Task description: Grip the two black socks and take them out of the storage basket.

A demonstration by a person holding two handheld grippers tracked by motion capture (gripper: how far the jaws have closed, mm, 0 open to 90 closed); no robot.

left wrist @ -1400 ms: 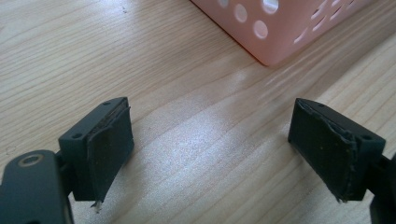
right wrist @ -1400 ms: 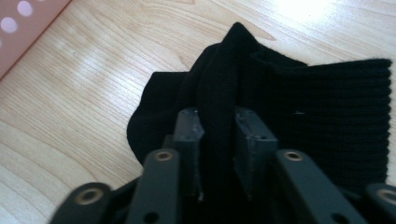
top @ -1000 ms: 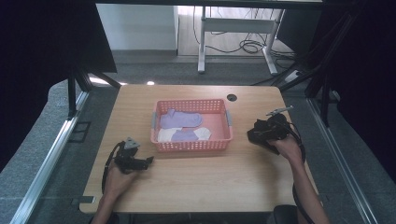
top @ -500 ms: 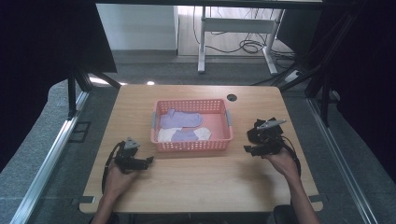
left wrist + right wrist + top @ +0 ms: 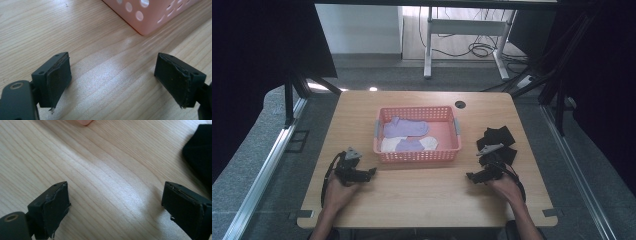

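Both the left gripper (image 5: 371, 172) and right gripper (image 5: 470, 176) rest wide open and empty on the wooden table (image 5: 422, 200), flanking the pink basket (image 5: 417, 156) of socks (image 5: 406, 128), apparently parked, black cloths (image 5: 498, 136) just beyond the right.

Pink basket (image 5: 417, 155), lilac and white socks (image 5: 406, 128), black cloth (image 5: 498, 137), pale wood-grain table (image 5: 427, 200).

Left tool (image 5: 371, 173) and right tool (image 5: 469, 176) sit low (jaws spread wide), each in a hand.
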